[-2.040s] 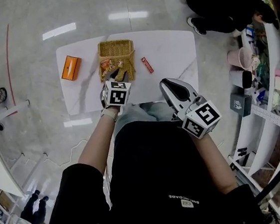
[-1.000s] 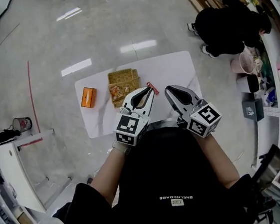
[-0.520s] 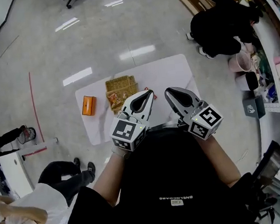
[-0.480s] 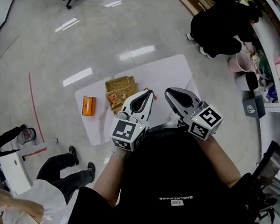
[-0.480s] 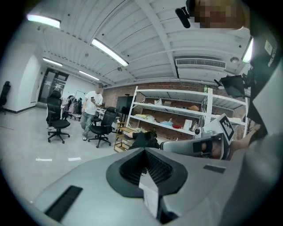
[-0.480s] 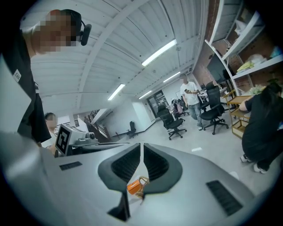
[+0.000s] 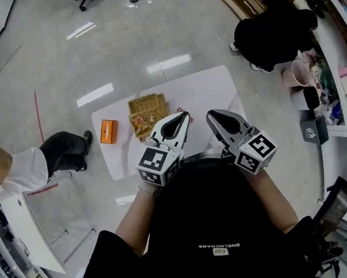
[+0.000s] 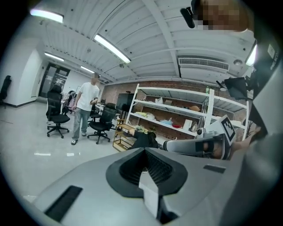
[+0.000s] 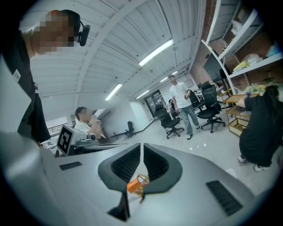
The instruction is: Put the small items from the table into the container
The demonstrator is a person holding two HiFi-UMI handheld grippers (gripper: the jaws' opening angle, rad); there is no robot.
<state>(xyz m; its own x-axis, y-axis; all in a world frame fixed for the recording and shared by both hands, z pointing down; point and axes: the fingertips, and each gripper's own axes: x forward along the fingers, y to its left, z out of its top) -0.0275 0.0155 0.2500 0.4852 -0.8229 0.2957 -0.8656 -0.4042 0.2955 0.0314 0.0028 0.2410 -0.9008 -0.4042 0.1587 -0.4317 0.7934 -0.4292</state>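
Wicker, pale gold: the basket (image 7: pixel 148 107) sits on the left half of the white worktop (image 7: pixel 218 89) with coloured packets (image 7: pixel 138 122) inside. An orange box (image 7: pixel 107 131) lies well apart on its left, and a small red item (image 7: pixel 183 110) just beside its right edge. Two seconds ago the left gripper (image 7: pixel 182 118) was down at the basket's near rim. Now it is raised next to the right gripper (image 7: pixel 214 117), and the worktop looks smaller and farther below both. A second ago its fingers stood slightly parted; they are now clenched on nothing. Box, basket and red item lie where they did. A person in a white top (image 7: pixel 9 176) has come to the left edge.

Both hands are held up in front of the chest, side by side. The marker cubes are toward the body and the fingers point out over the worktop's near edge, almost level.

The left gripper view shows its fingers pressed flat together and empty, with the right gripper alongside and shelving beyond. The right gripper view shows its fingers drawn together to a thin slit, grasping nothing. Through the opening below them the orange box and basket appear far beneath, which the left gripper view does not show. Only the head view shows the red item.
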